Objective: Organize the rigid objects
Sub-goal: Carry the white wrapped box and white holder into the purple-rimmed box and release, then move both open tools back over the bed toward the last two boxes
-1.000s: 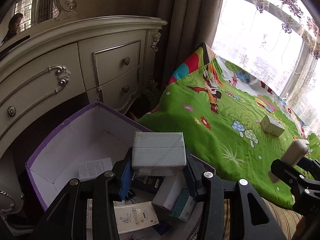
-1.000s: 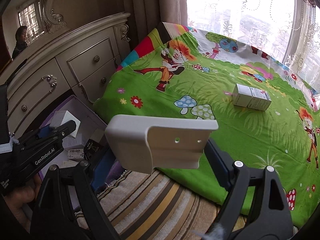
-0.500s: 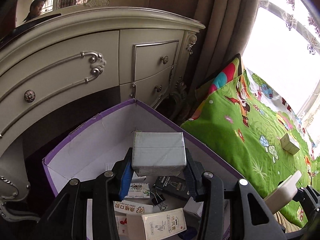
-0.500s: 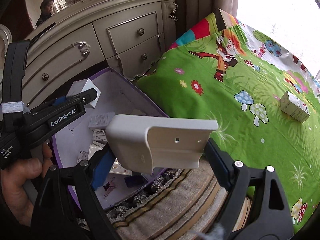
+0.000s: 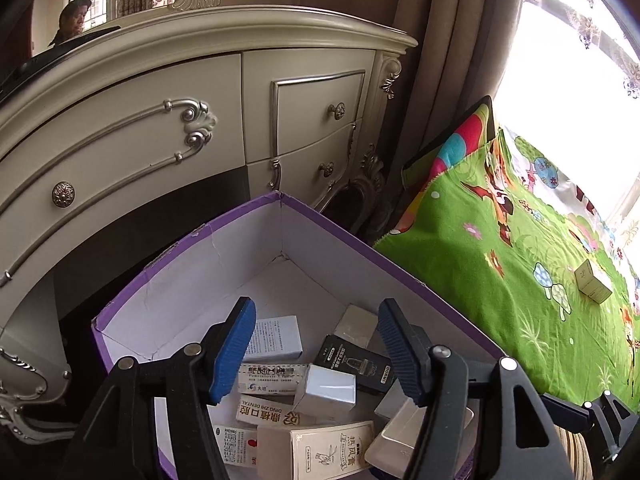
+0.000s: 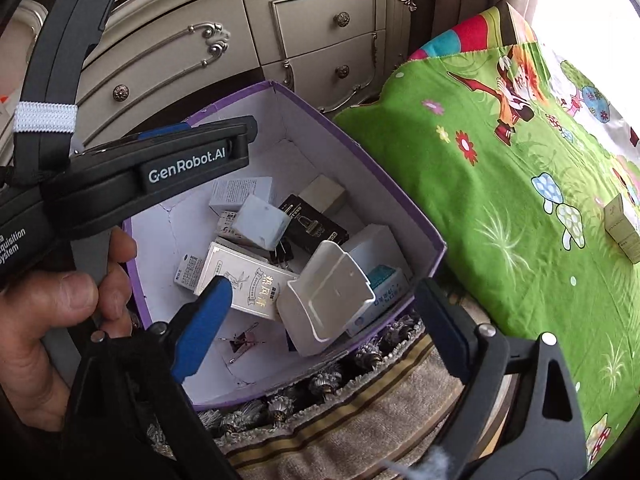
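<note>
My left gripper hangs over the purple cardboard box, its jaws opening with nothing between them. Below it a small grey box lies tilted on the packets inside. In the right wrist view that grey box sits under the left gripper, which a hand holds. My right gripper is over the near corner of the purple box, jaws opening wide. The white plastic bracket lies loose below them among the cartons, touching neither pad.
Several medicine cartons and binder clips fill the purple box. A cream dresser stands behind it. To the right a green cartoon blanket carries one small carton. A striped fringed rug lies in front.
The left gripper has let go of the grey box, which dropped into the purple box. The right gripper swung over the box and released the white bracket into it.
</note>
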